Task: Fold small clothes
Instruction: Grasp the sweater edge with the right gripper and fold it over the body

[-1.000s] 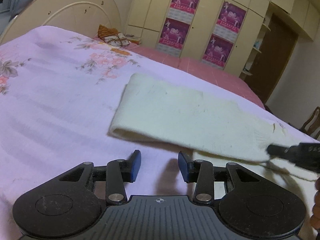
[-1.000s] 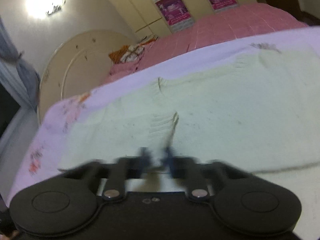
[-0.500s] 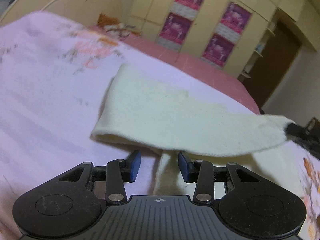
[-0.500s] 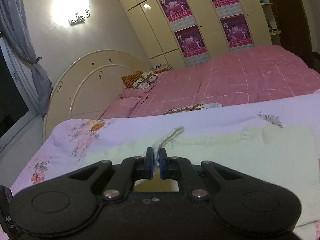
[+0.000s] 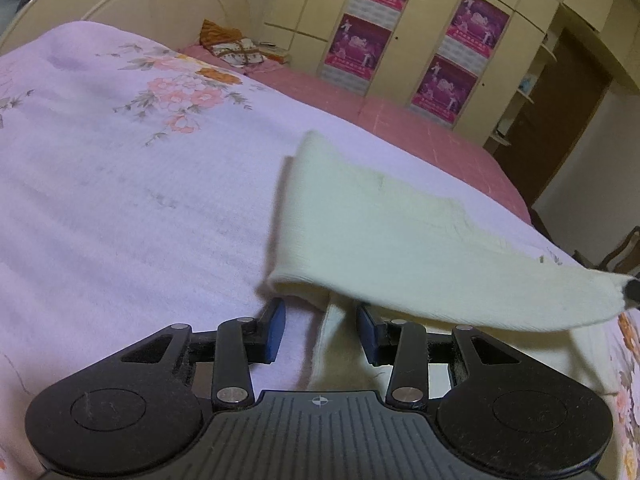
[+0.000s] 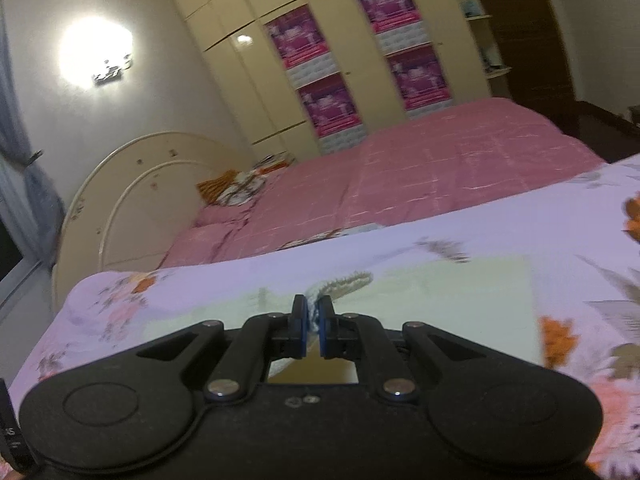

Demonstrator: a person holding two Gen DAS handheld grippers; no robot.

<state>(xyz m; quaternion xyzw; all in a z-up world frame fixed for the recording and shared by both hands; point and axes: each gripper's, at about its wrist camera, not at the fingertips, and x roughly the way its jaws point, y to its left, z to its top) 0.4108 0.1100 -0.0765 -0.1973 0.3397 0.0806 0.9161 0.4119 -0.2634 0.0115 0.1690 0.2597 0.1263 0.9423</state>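
Cream knit garment point(image 5: 384, 236) spread on lilac flowered bedspread point(image 5: 120, 184), one part lifted off the layer beneath and drawn over toward the right. Left tongs point(image 5: 320, 330) partly open, gripping nothing, blue pads straddling the edge of the lower layer at the near side. Right tongs point(image 6: 313, 326) clamped shut on a corner of the cloth, frayed knit poking out between the pads, corner raised clear of the bed. Judged from this: first fold under way, not yet laid flat. Left to do: setting that flap down, smoothing, further folds. Pink bed point(image 6: 440, 168) and wardrobe point(image 5: 420, 40) behind.
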